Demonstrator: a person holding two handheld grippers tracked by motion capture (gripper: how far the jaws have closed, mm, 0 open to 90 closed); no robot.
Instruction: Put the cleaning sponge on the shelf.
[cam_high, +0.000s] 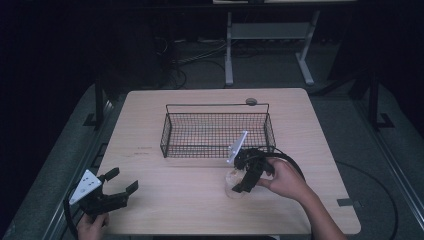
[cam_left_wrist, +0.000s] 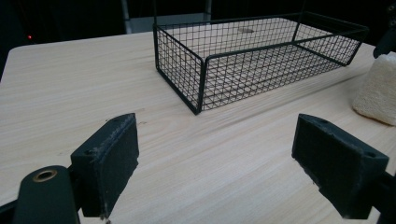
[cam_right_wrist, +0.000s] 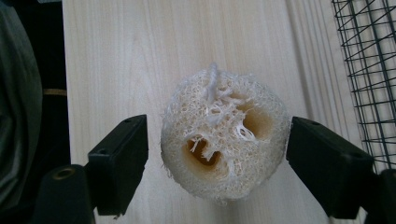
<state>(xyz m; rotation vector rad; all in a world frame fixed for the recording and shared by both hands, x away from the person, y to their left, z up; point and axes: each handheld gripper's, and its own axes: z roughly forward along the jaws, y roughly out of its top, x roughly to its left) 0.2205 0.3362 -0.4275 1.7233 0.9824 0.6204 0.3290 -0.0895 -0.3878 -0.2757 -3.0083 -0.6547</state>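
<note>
Straddling a loofah sponge (cam_right_wrist: 224, 140) on the wooden table (cam_high: 175, 200), the right gripper (cam_high: 247, 172) has its jaws apart, just clear of its sides, near the wire basket (cam_high: 216, 131). The left gripper (cam_high: 112, 192) rests wide open near the table's front corner.

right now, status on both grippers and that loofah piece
Left gripper open, idle at near left table corner. Right gripper open, fingers straddling the round beige loofah sponge, not clamped. Black wire mesh basket empty, just beyond; nothing blocking.
</note>
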